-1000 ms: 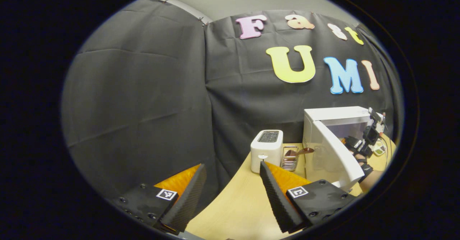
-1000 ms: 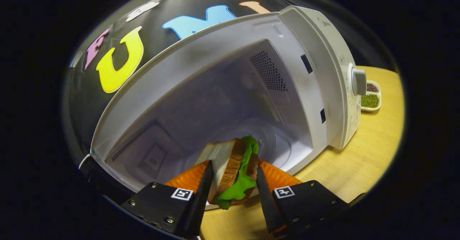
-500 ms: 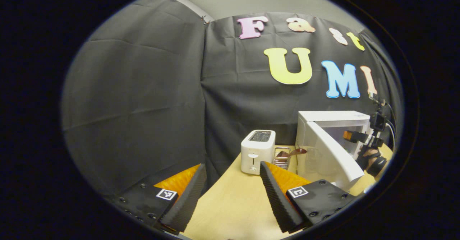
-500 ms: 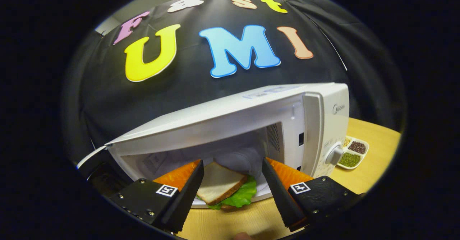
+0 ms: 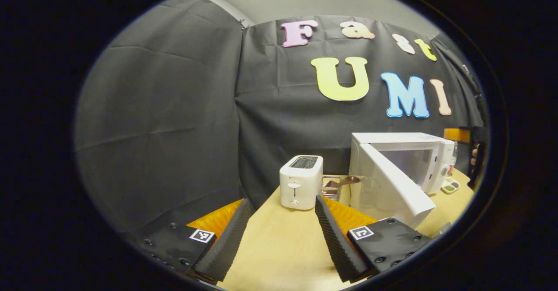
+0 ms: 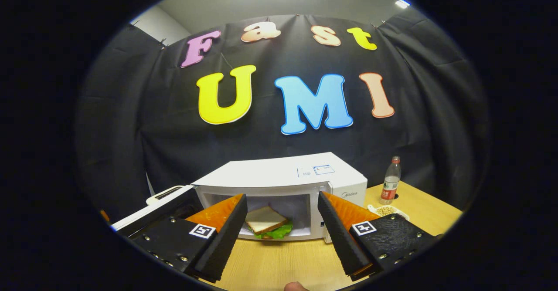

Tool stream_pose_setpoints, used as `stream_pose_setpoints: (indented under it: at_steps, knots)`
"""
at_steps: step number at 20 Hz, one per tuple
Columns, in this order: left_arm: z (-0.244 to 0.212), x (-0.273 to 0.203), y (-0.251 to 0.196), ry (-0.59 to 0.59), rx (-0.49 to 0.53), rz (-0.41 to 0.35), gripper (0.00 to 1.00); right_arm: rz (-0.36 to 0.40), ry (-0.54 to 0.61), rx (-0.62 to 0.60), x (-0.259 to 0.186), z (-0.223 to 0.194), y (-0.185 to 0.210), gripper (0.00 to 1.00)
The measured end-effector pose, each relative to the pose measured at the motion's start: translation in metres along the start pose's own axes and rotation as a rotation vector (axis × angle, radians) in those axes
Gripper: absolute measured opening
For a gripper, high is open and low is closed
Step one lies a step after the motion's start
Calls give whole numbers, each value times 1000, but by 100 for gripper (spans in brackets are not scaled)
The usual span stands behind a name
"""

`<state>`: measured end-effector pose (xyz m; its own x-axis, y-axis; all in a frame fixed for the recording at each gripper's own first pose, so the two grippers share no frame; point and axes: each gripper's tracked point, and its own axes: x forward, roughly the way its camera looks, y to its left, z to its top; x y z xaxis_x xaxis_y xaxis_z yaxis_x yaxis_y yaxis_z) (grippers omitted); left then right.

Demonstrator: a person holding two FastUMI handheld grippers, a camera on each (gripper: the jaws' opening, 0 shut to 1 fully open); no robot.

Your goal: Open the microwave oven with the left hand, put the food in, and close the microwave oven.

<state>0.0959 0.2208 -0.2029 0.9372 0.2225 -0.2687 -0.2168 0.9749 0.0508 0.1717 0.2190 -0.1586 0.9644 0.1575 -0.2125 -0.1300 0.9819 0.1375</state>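
At the bottom of the right gripper view my right gripper (image 6: 281, 230) has its jaws wide apart w/ nothing between them; it hangs over the table (image 6: 283, 260), pulled back from the oven front. Straight ahead past the tips sits the sandwich (image 6: 266, 224), white bread on top, green lettuce sticking out below, lying flat inside the microwave (image 6: 279, 182) cavity near its front edge. Microwave door (image 6: 152, 212) is swung open to the left side of that view, behind my left finger. To the right of the microwave: a small dish of beans (image 6: 386, 211) on the table, then a water bottle (image 6: 391, 180) standing upright nr the booth wall. A fingertip (image 6: 294, 286) shows at the very bottom edge.

Left gripper (image 5: 279, 234) is likewise spread open, empty, over the table (image 5: 279, 256) and well apart from the oven. Beyond its tips, a white toaster (image 5: 301, 182) stands upright; just beside it, a wire rack w/ a brown spoon-like item (image 5: 335, 184), can't tell more. Right of that, the microwave (image 5: 401, 151) w/ door (image 5: 392, 186) angled open toward me. At the far right edge I see part of the other gripper (image 5: 475, 151) and a hand on it, near the sectioned dish (image 5: 449, 186).
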Motion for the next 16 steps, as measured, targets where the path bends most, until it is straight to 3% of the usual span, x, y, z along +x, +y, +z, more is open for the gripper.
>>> stream_pose_setpoints:
  at_steps: [5,7,12,14,15,16]
  knots:
    - [-12,-6,-11,6,14,3,99,26,-32,-40,-65,26,-24,98]
    - [-17,-12,-20,7,20,-18,89,16,-47,-39,-82,35,-40,98]
    - [-27,-21,-45,28,17,-63,33,-28,-75,-46,-110,51,-73,98]
    - [-30,-15,-50,24,28,-44,31,-42,-85,-37,-117,55,-81,100]
    - [-33,-20,-58,36,28,-66,17,-52,-90,-40,-119,56,-88,98]
    - [-35,-25,-67,54,20,-96,8,-58,-89,-42,-121,56,-92,98]
